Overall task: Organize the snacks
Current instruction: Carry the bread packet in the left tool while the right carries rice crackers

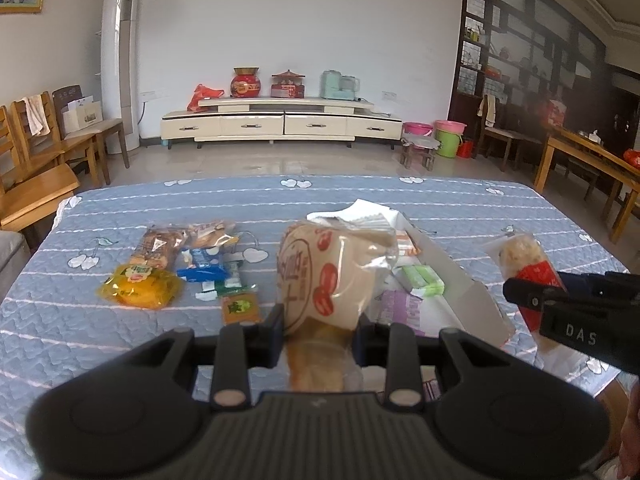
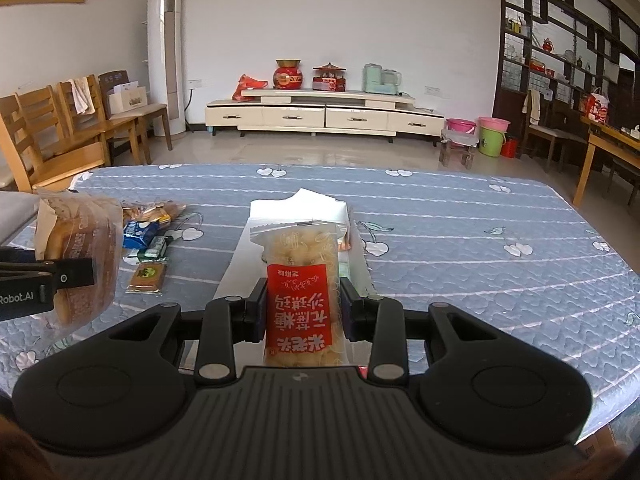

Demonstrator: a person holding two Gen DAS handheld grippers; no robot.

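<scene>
Right now your left gripper [image 1: 318, 330] is clamped on a bagged bread roll [image 1: 320, 276] printed with red marks, holding it above the blue quilted tablecloth [image 1: 460, 200]. Your right gripper [image 2: 303, 312] pinches a clear packet with a red label [image 2: 300, 280], lifted over the open white box [image 2: 256, 248] that lies on the cloth. To the left of the box a cluster of loose snacks rests flat: a yellow pack [image 1: 140, 285], a blue wrapper [image 1: 202, 264] and a small brown-and-green sachet [image 1: 239, 307].
</scene>
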